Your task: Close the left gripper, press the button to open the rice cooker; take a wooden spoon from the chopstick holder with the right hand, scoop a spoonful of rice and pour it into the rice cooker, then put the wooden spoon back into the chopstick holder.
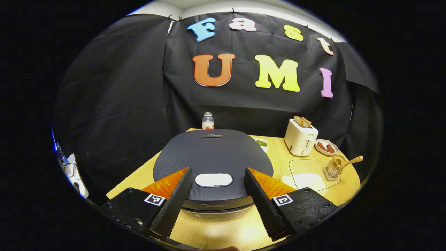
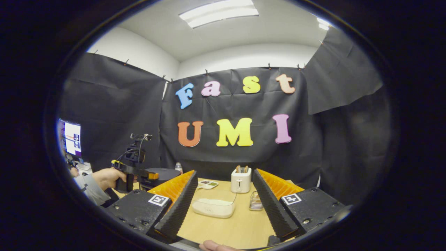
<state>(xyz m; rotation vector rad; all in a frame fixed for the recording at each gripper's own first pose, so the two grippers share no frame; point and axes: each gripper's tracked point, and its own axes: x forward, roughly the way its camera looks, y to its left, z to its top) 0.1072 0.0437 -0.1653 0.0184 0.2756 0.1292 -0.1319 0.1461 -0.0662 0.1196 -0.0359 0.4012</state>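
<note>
Through the left gripper view I have the left gripper [image 1: 217, 181] hanging just over the front of the rice cooker [image 1: 212, 157], its fingers spread wide apart with nothing between them. The pale oval button [image 1: 213, 180] sits on the lid right in the gap between my fingertips, at the cooker's front edge. As I read it, the step in hand is the first one: bring the fingers together, then press. To do it well, I judge I should shut the fingers fully before coming down, so the joined tips land square on the middle of the button instead of straddling it, and push straight down rather than at a slant that could slide off onto the lid. Well to the right of the cooker stands the chopstick holder [image 1: 333, 169] with the wooden spoon [image 1: 350, 161] leaning out of it, next to the clear rice box [image 1: 306, 174]; behind those is a toaster [image 1: 300, 137].

Through the right gripper view my right gripper [image 2: 223, 190] waits with its fingers also spread, empty, above the table [image 2: 226, 230]. The rice box [image 2: 214, 205] lies between its fingers and a little ahead; the chopstick holder [image 2: 256, 202] is just right of the box, beside the right finger. The rice cooker [image 2: 162, 174] is far left of the box, with the left gripper [image 2: 134, 167] held by a hand [image 2: 109, 177] over it.
</note>
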